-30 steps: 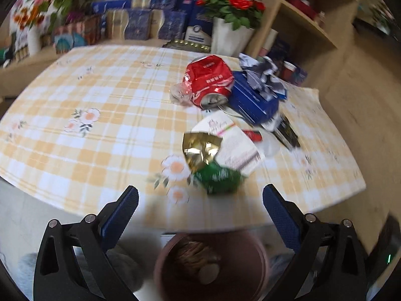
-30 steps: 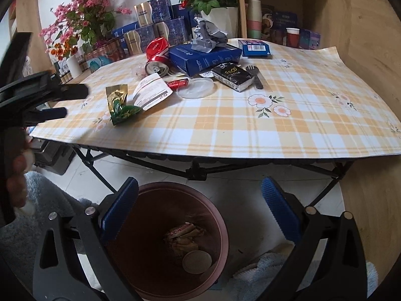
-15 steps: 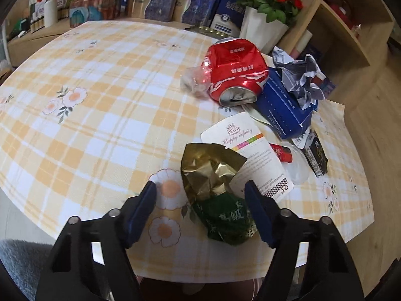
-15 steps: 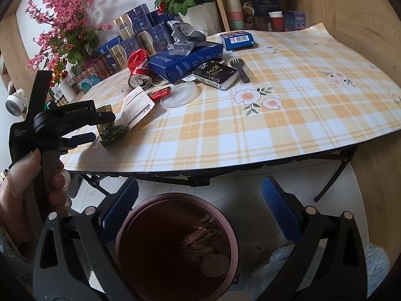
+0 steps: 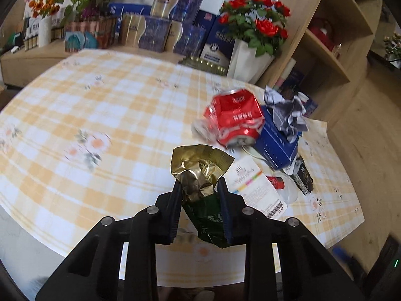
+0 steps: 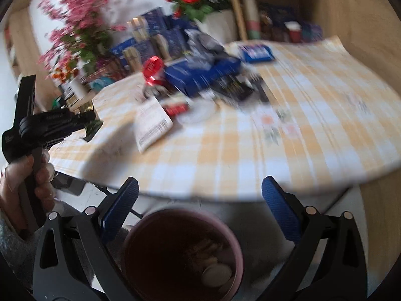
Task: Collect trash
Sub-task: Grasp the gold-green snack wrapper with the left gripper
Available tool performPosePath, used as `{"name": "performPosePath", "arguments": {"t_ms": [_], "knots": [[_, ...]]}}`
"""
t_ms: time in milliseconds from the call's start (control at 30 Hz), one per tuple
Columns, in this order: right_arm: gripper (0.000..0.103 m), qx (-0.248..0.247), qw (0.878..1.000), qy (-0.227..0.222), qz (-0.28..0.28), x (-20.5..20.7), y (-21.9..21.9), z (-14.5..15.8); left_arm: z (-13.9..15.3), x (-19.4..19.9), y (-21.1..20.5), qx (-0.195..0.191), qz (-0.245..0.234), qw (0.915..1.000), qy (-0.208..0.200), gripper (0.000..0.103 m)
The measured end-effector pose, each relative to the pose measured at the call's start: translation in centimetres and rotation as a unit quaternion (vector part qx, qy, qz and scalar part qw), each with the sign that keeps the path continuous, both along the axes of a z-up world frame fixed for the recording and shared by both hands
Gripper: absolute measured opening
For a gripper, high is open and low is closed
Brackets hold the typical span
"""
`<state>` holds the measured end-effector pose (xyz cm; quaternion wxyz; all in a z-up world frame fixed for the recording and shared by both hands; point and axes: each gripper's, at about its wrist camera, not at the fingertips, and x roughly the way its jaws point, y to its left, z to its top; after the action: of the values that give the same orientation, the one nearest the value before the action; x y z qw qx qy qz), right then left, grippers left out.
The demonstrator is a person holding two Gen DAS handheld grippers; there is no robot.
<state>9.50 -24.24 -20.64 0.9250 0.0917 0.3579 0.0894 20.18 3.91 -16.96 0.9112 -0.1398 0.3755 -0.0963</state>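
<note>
L gripper (image 5: pixel 199 188), jaws closing, pinched the gold-green wrapper (image 5: pixel 200 175) at lower centre of frame, its print unreadable, while R gripper (image 6: pixel 199 202) stood wide and empty above the bin (image 6: pixel 183 255).

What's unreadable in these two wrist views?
- Left wrist view: lower part of the green-and-gold foil wrapper, hidden behind the closing left gripper fingers.
- Right wrist view: small printing on the white paper card, lost to motion blur.
- Right wrist view: contents of the maroon round bin, dark, partly cut off by the frame.
</note>
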Motion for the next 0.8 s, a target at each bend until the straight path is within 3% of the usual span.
{"name": "performPosePath", "arguments": {"t_ms": [167, 300, 400, 533, 633, 800], "knots": [[0.097, -0.044, 0.996, -0.051, 0.057, 6.1, 2.3, 4.8, 1.3, -0.2, 2.7, -0.004, -0.007, 0.9998, -0.016, 0.027], [0.097, -0.068, 0.990, -0.058, 0.111, 13.6, 5.6, 8.1, 1.9, -0.5, 4.7, -0.014, 0.003, 0.9995, -0.027, 0.027], [0.097, -0.096, 0.983, -0.036, 0.149, 18.9, 8.5, 8.2, 2.1, -0.8, 5.7, -0.008, 0.008, 0.9992, -0.040, 0.027], [0.097, -0.102, 0.984, 0.002, 0.143, 24.5, 10.6, 7.1, 1.4, -1.1, 6.3, 0.002, 0.000, 0.9988, -0.049, 0.027], [0.097, -0.115, 0.984, 0.024, 0.134, 27.3, 11.7, 5.8, 0.7, -1.4, 6.6, 0.012, -0.010, 0.9982, -0.058, 0.027], [0.097, -0.143, 0.978, 0.038, 0.148, 29.4, 14.0, 4.4, -1.3, -1.8, 8.1, -0.010, -0.005, 0.9984, -0.056, 0.027]]}}
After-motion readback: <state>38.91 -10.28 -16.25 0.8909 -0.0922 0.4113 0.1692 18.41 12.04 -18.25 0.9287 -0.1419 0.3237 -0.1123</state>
